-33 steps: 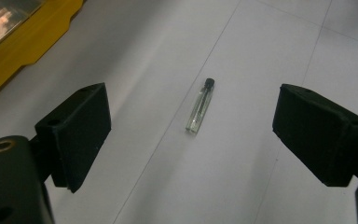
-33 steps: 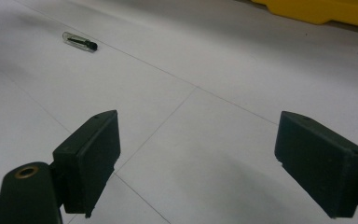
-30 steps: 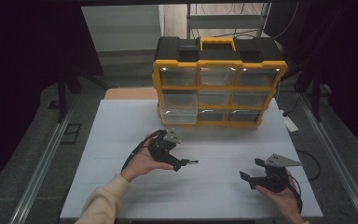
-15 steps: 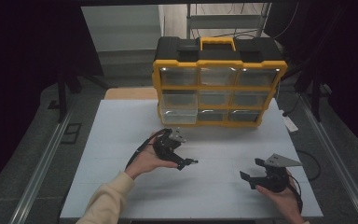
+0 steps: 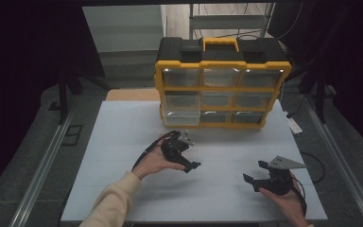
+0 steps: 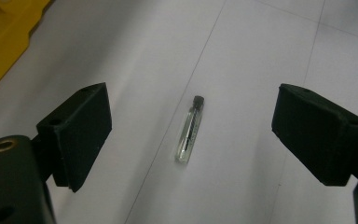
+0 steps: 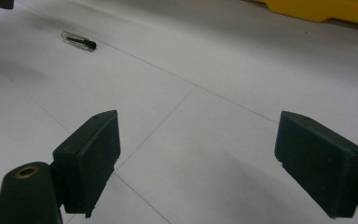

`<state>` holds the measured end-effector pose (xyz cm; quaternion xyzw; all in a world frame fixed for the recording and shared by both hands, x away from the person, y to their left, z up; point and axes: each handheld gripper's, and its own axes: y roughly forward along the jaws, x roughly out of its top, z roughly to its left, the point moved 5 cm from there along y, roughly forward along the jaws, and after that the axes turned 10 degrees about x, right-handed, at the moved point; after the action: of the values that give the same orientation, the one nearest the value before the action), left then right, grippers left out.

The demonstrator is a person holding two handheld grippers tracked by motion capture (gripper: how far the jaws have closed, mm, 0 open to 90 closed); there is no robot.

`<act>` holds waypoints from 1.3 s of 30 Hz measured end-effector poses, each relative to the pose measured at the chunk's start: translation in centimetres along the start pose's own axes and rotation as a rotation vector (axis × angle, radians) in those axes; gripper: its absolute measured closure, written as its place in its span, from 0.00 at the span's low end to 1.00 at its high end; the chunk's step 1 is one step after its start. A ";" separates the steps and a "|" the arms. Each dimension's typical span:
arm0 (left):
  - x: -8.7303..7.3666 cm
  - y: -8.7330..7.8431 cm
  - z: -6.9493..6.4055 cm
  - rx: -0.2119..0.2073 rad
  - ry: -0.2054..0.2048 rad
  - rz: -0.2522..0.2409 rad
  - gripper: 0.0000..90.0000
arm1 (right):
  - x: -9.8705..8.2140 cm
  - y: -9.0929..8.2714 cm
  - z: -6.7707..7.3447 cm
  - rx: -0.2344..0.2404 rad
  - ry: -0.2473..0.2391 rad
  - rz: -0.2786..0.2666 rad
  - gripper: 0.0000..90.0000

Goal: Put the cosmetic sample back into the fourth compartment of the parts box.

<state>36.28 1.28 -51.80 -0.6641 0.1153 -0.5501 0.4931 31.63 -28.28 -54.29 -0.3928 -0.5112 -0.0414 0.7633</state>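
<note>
while the small glass vial [image 6: 189,129] lies flat on the white desk [image 5: 123,142], nothing is yet picked up; it rests alone toward the middle of the desk, well apart from the yellow organizer case [image 5: 222,90] that stands at the far edge; in the left gripper view it lies between the two black jaws but below them, not touched by either one; its dark cap points away from the camera.

i judge the work is only at its beginning: the approach to the vial looks nearly made, and the closing, the lifting and the putting away are all left; one lower drawer [image 5: 181,115] of the case, on its left side, appears pulled out a little, maybe it is where the vial belongs, but this i cannot say for sure.

the left gripper [image 6: 191,135] is released, jaws wide apart; the left hand [image 5: 157,161] holds it above the desk, a little left of the centre, tilted down and pointing toward the right; the right gripper [image 7: 198,158] is also released and holds nothing; it sits low near the front right corner in the right hand [image 5: 286,198], jaws pointing left over bare desk, with the vial far off near the upper left of its view.
</note>
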 end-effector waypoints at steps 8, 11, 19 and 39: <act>0.3 0.8 -0.1 -0.015 0.005 0.009 0.14 | 0.0 0.0 0.0 -0.001 0.004 0.002 0.17; 0.4 1.2 -0.2 -0.020 0.011 0.016 0.14 | 0.0 0.0 -0.1 -0.001 0.004 0.002 0.17; 0.2 2.0 -0.2 -0.026 0.025 0.041 0.14 | 0.0 0.0 0.0 -0.003 0.001 0.002 0.17; -0.8 3.8 0.1 -0.035 0.042 0.087 0.18 | -0.1 0.1 -0.1 -0.004 0.000 0.007 0.17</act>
<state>37.55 0.06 -55.24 -0.6551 0.1642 -0.5399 0.5024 31.68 -28.34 -54.43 -0.3958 -0.5099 -0.0398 0.7628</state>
